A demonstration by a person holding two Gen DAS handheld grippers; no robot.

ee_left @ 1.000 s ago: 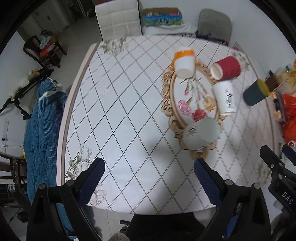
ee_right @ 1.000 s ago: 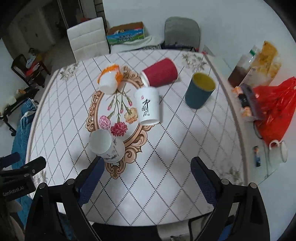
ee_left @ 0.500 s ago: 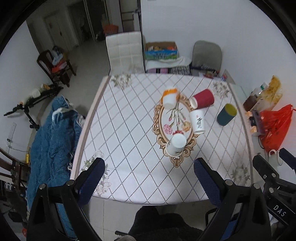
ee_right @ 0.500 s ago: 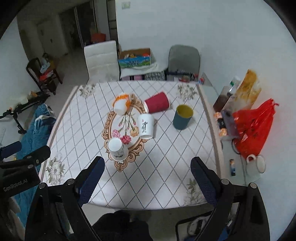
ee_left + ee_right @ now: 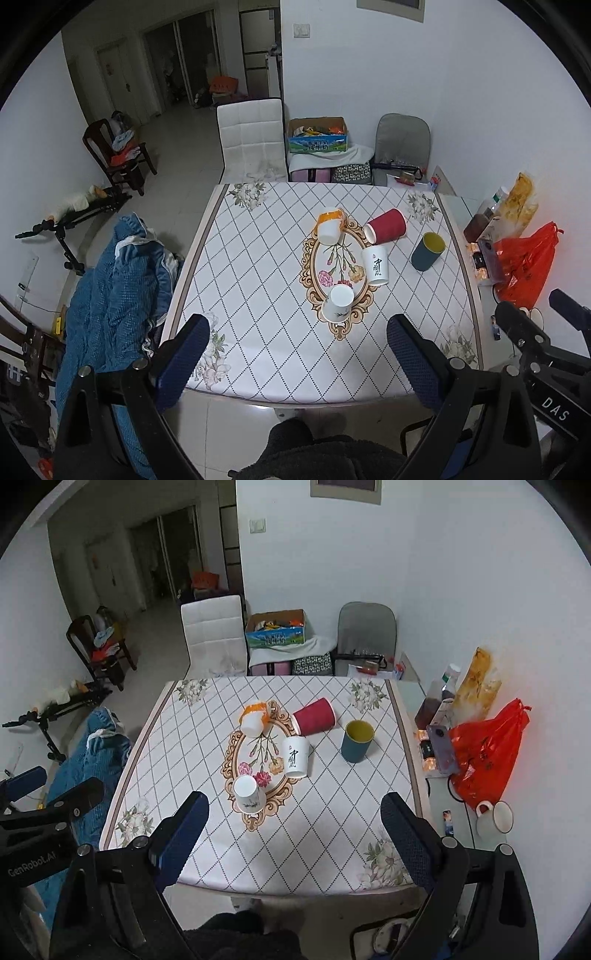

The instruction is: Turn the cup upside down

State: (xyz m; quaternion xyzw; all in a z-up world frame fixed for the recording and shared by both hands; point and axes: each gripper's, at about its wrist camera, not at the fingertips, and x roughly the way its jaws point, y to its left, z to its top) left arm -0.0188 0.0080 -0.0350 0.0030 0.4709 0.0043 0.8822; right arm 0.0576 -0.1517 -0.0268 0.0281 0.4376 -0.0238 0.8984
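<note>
Several cups stand on the patterned table (image 5: 258,295). A dark teal cup with a yellow inside (image 5: 427,251) (image 5: 357,740) stands upright at the right. A white cup with black script (image 5: 375,265) (image 5: 295,757) and a white cup (image 5: 338,303) (image 5: 248,794) stand upside down. A red cup (image 5: 386,231) (image 5: 314,716) and an orange-banded white cup (image 5: 330,225) (image 5: 254,717) lie on their sides. My left gripper (image 5: 295,362) and right gripper (image 5: 291,838) are open and empty, held high and back from the table's near edge.
A red plastic bag (image 5: 487,749), bottles (image 5: 443,694) and a white mug (image 5: 495,816) sit on a side surface to the right. A white chair (image 5: 251,136), a grey chair (image 5: 402,147) and a box (image 5: 317,136) stand behind the table. A blue quilt (image 5: 114,295) lies left.
Both grippers have pulled up and back from the table, so the whole table and the room show now. The cups have not moved. Both grippers stay open.
</note>
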